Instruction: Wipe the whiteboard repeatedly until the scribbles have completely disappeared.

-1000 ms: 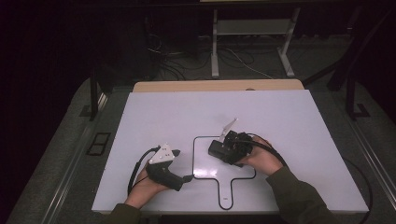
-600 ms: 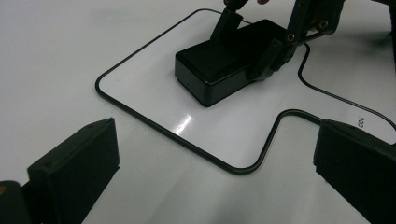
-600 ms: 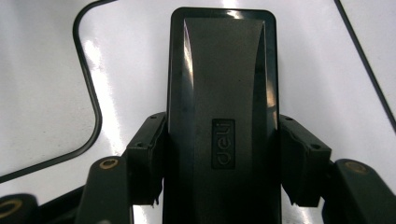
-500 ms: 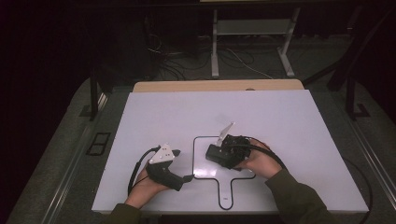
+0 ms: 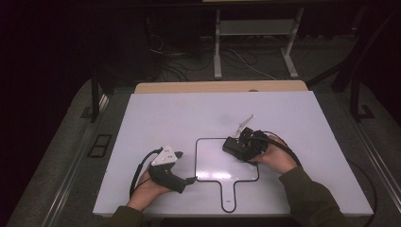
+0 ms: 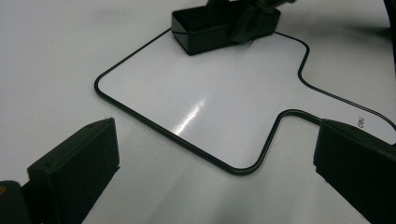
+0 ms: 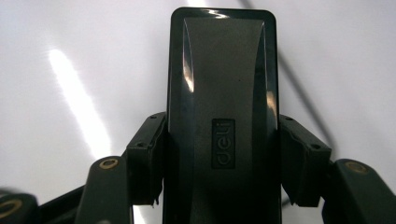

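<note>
Right tool point(image 5: 236, 146) clamps a black eraser point(image 7: 222, 116) on the small whiteboard point(image 5: 213, 163), toward its two o'clock corner. Left tool point(image 6: 210, 186), jaws wide and empty, rests at the whiteboard's eight o'clock on the worktop point(image 5: 189, 109).

Bare white tabletop point(image 5: 189, 113) is seen open on all sides of the paddle-shaped whiteboard point(image 5: 213, 161). The board's upper right corner is occupied by a black eraser point(image 5: 234, 147), clamped in the right gripper point(image 5: 243, 146); its lower left edge is flanked by the left gripper point(image 5: 189, 180), jaws spread.
</note>
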`<state>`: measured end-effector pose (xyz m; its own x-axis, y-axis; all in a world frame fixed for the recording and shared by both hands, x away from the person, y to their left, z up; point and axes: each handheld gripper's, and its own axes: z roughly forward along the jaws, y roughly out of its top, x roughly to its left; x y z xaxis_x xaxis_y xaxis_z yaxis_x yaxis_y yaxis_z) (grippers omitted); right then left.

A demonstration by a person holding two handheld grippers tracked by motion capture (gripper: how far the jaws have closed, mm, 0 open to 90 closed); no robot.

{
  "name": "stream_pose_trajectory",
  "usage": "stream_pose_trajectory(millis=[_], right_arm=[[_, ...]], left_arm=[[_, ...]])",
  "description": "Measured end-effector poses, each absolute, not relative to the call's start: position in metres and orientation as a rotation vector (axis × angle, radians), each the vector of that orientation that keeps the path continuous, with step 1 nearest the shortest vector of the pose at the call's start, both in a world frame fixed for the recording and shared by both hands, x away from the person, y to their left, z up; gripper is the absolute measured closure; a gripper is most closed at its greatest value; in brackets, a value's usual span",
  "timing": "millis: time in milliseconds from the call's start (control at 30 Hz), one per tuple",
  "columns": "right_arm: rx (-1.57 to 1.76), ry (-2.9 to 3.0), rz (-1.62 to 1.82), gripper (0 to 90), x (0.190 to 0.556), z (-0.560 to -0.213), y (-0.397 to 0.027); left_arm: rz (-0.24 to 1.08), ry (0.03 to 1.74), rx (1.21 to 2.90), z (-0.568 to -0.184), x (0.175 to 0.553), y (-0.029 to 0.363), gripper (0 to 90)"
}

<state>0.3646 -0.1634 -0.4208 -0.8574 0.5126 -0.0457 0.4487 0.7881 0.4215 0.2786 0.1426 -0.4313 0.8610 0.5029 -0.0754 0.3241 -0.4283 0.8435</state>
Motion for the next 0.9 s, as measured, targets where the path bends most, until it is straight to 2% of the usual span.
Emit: stream_pose_trajectory(millis=[200, 533, 900], right_arm=[[0.682, 2.863, 0.633, 39.0, 0.343, -0.421, -0.158], [0.860, 2.775, 0.625, 39.0, 0.374, -0.422, -0.187], [0.748, 2.843, 0.637, 39.0, 0.343, -0.422, -0.186]], left_arm=[[0.230, 0.602, 2.059, -0.431, 0.279, 0.142, 0.0], [0.229, 0.601, 2.054, -0.432, 0.279, 0.141, 0.0], [0.232, 0.594, 2.062, -0.431, 0.279, 0.141, 0.0]])
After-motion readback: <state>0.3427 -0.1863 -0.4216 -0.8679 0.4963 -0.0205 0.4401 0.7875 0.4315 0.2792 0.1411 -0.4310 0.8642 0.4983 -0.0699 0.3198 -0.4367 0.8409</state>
